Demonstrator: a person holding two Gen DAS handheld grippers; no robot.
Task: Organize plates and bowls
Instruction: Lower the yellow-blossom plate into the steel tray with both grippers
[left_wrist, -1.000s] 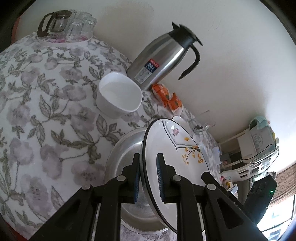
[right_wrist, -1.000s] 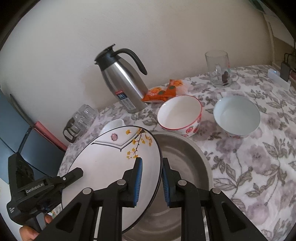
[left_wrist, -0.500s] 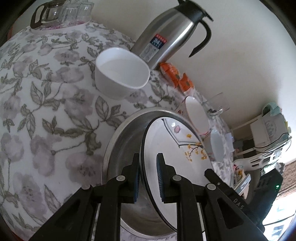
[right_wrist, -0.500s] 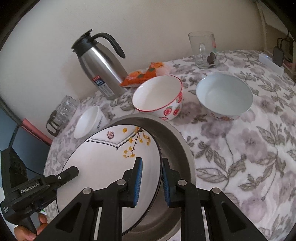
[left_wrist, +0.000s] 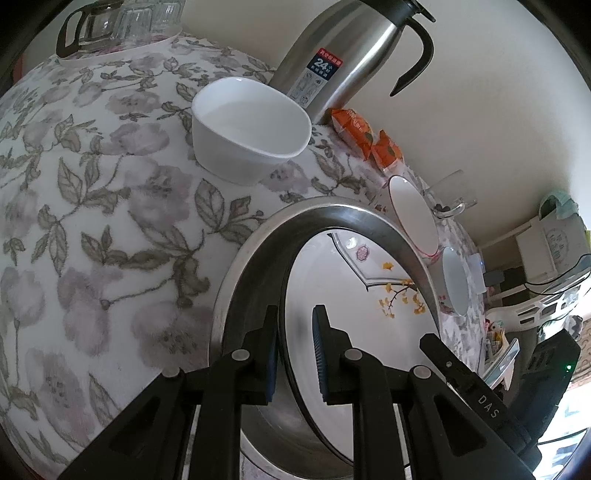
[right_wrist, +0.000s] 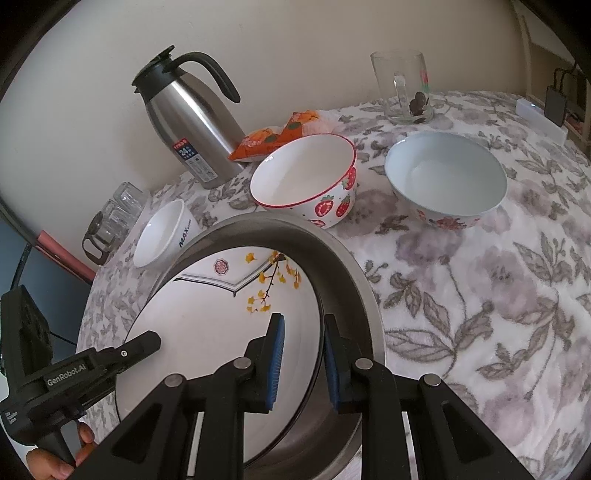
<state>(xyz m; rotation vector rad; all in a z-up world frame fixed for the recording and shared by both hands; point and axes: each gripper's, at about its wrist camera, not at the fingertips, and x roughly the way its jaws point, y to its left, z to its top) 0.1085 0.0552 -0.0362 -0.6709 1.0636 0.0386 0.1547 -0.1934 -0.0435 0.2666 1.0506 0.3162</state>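
Both grippers grasp one plate: the left gripper (left_wrist: 295, 354) and the right gripper (right_wrist: 303, 360) each pinch its dark rim on opposite sides. The plate (right_wrist: 207, 325) sits tilted inside the steel basin (right_wrist: 351, 273) on the counter (right_wrist: 480, 295), beside the strawberry bowl (right_wrist: 306, 177)

You've got a steel thermos jug (right_wrist: 188, 125) upright at the wall, orange snack packets (right_wrist: 273, 138) just beside its base. Glass mug (right_wrist: 404, 88) stands farther right on the floral tablecloth (right_wrist: 498, 295); glass pitcher and tumblers (left_wrist: 118, 26) cluster at the far left edge.
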